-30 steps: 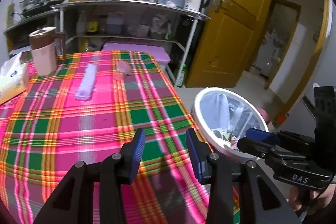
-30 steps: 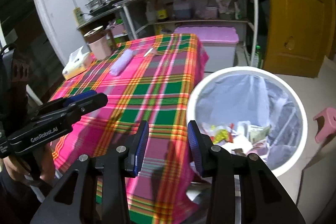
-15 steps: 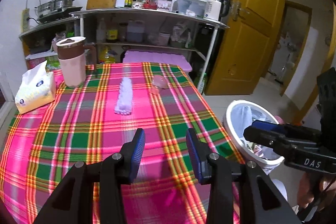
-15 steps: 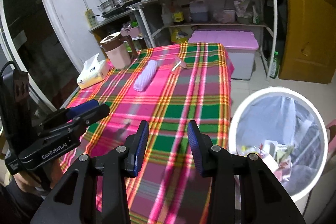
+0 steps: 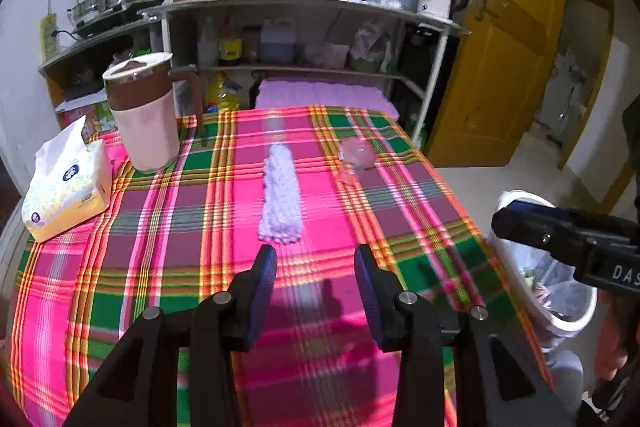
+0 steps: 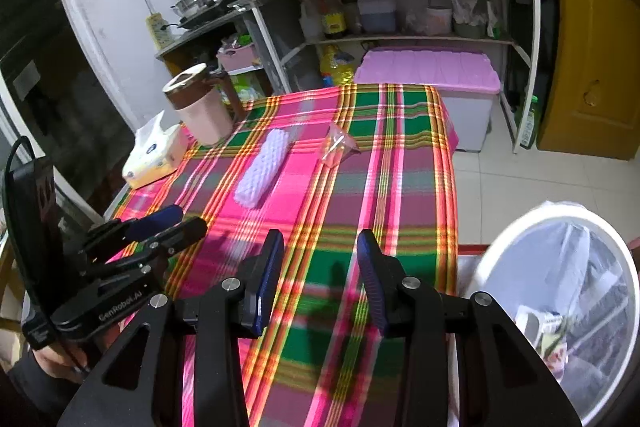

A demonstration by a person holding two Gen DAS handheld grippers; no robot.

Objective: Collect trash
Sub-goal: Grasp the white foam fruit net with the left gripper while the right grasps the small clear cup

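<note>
Left wrist view: a pink-and-green plaid tablecloth fills most of the frame. At the right edge stands a white bin with a clear liner, trash inside. Lower centre, the left gripper hovers over the cloth, jaws spread and empty. At centre lies a long white bumpy packet; a crumpled clear wrapper sits to its upper right. At the lower centre of the right wrist view, the right gripper likewise has its jaws apart, holding nothing.
</note>
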